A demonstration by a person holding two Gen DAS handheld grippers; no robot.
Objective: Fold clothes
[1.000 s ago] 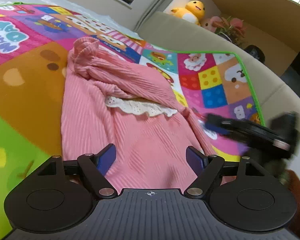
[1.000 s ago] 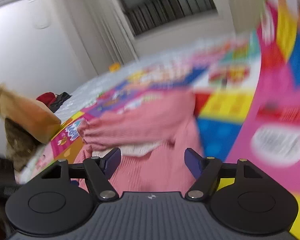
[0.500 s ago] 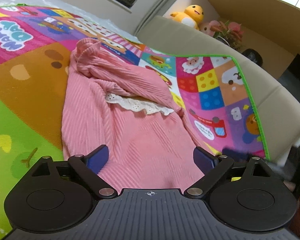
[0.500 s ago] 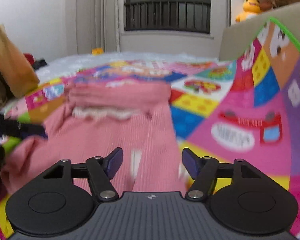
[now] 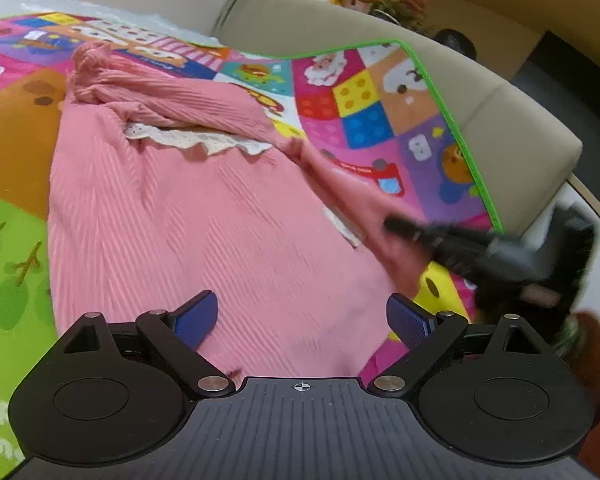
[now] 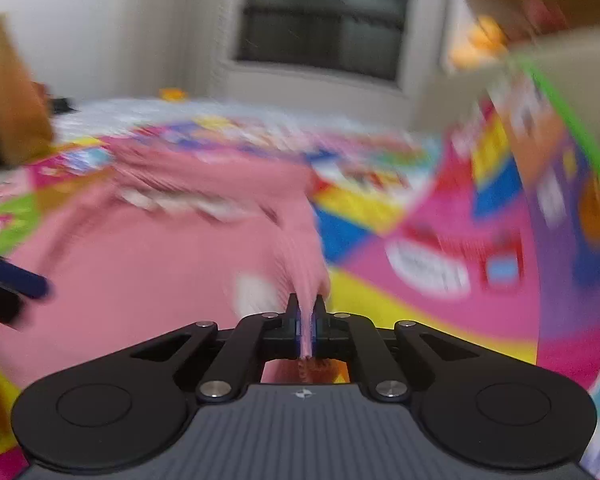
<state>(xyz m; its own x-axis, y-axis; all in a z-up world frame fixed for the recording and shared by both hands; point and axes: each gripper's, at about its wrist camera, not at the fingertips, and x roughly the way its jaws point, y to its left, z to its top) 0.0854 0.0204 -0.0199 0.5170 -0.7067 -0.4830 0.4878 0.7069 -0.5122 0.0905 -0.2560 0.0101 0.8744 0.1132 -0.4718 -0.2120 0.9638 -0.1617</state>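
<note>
1. Pinching the top's (image 6: 148,280) right side edge: right gripper (image 6: 307,316) is clamped on a lifted ridge of fabric.
2. Left gripper (image 5: 300,316) sits at the hem, jaws wide, empty.
3. Top lies flat on the mat (image 5: 360,92), long axis running away from the left gripper, collar (image 5: 196,140) far.
4. Likely fold goes across the top, right to left; right gripper is nearer.

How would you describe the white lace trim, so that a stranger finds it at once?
Find the colourful play mat, then the pink ribbed garment lying on it. The lace trim is a thin scalloped white strip across the garment's far part, just under a folded pink sleeve. It is the only frilly white edge on the pink cloth.
</note>
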